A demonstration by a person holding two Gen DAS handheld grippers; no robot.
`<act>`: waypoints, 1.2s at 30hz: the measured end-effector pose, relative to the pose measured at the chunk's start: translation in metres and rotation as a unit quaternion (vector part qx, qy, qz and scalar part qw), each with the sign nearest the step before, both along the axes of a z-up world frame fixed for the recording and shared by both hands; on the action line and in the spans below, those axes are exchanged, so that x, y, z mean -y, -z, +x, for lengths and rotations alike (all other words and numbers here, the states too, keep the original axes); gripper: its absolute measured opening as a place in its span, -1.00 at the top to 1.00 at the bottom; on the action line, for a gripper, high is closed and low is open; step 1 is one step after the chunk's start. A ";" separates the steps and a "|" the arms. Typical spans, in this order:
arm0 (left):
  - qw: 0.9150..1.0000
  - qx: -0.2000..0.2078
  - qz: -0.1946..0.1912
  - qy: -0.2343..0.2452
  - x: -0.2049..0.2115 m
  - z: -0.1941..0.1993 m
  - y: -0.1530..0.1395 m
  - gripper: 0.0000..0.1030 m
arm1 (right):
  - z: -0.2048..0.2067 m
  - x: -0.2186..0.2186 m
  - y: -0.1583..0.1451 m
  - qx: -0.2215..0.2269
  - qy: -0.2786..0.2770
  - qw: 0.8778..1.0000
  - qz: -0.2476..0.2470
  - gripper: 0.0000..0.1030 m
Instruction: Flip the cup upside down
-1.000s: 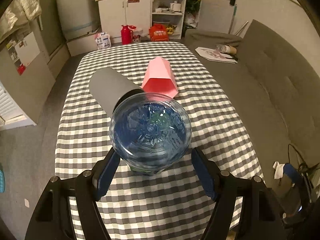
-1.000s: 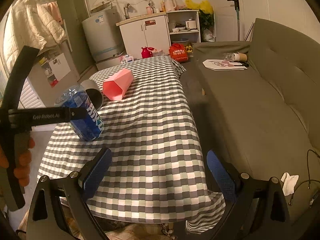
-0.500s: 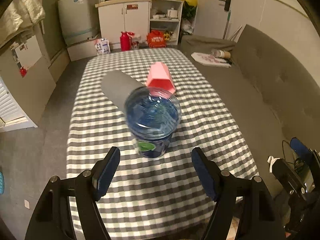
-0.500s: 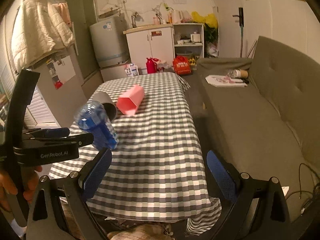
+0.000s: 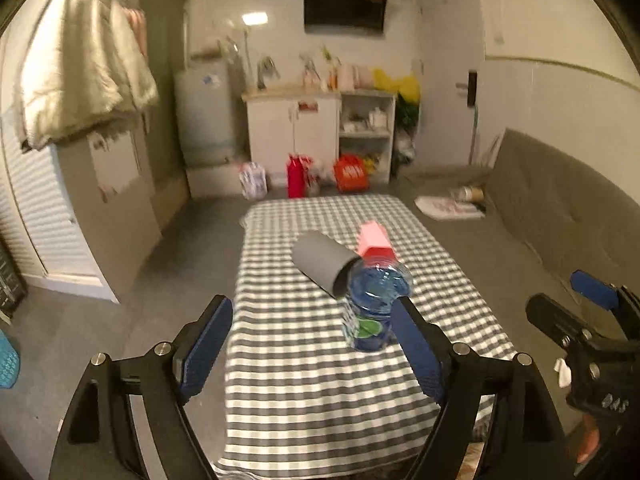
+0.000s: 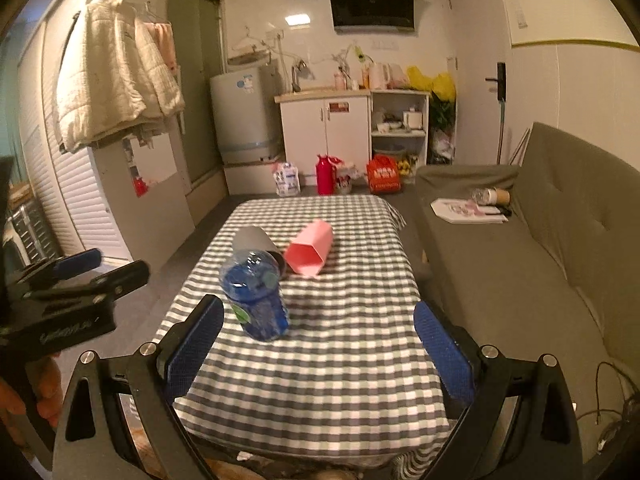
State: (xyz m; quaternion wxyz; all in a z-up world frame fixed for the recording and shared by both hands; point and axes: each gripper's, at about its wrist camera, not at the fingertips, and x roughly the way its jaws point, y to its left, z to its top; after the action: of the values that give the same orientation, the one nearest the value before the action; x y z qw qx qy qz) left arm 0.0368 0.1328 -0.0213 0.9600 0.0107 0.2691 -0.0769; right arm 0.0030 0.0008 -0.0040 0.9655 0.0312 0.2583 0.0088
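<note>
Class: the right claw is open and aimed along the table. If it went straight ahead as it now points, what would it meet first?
Probably the checked cloth: the right claw looks slightly downward over it. The blue cup stands left of that line, the pink cup lies farther back; depth is uncertain.

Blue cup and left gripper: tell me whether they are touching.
Apart. The right wrist view shows the left gripper off beyond the table's edge, with floor between it and the blue cup; both of its fingers are empty.

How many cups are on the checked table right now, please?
3: a blue cup standing nearest the grippers, a grey cup on its side just behind it, and a pink cup on its side beside the grey one.
</note>
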 end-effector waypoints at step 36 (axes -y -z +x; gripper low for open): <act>0.994 0.091 -0.010 -0.059 -0.017 -0.045 0.052 -1.00 | -0.023 -0.009 0.049 0.080 0.024 0.996 -0.040 -0.99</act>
State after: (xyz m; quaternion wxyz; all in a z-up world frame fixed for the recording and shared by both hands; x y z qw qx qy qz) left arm -0.0086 0.1494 -0.0729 0.9834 -0.0083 0.1798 -0.0212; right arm -0.0201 0.0100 -0.0528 0.9835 -0.0022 0.1797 -0.0223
